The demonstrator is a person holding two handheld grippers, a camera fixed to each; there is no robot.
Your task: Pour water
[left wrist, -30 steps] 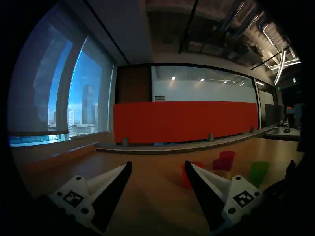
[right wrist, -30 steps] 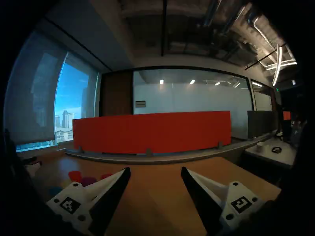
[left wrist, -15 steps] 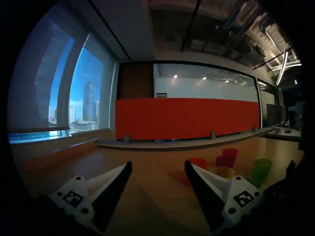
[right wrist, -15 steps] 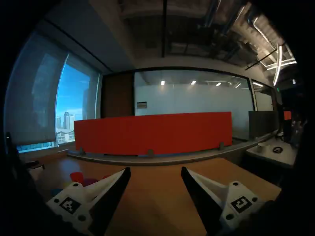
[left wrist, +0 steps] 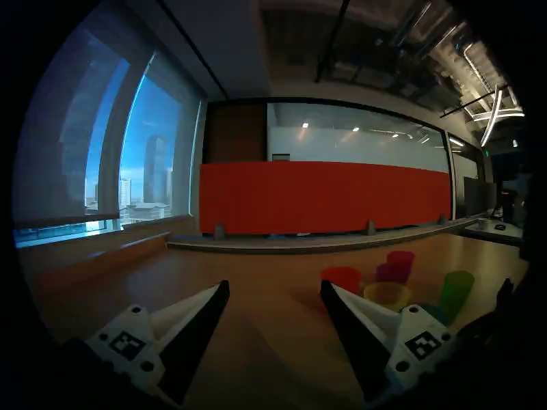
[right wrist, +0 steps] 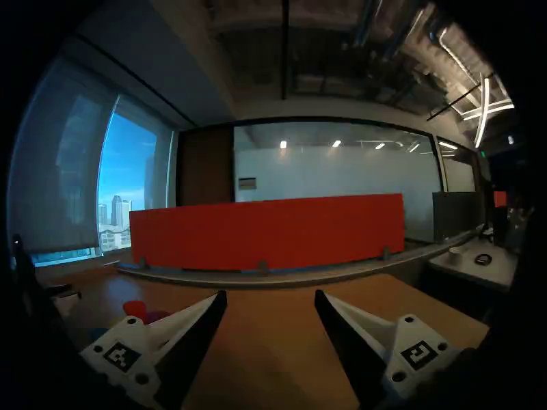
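Currently 2 grippers, both spread wide with nothing between the fingers: left gripper [left wrist: 273,301] and right gripper [right wrist: 270,304], each over 1 wooden table [left wrist: 273,355]. Lower right of the left gripper view, 4 cups stand close together: 1 red cup [left wrist: 340,279], 1 magenta cup [left wrist: 401,262], 1 yellow cup [left wrist: 387,294], 1 green cup [left wrist: 457,290]. Whether more cups sit behind the finger, cannot tell.

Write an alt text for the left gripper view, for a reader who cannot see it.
The open left gripper hovers above a wooden table, holding nothing. At the right of the picture stands a cluster of cups: a red cup, a yellow cup, a green cup and a magenta cup. Behind are an orange-red partition and a window showing city towers.
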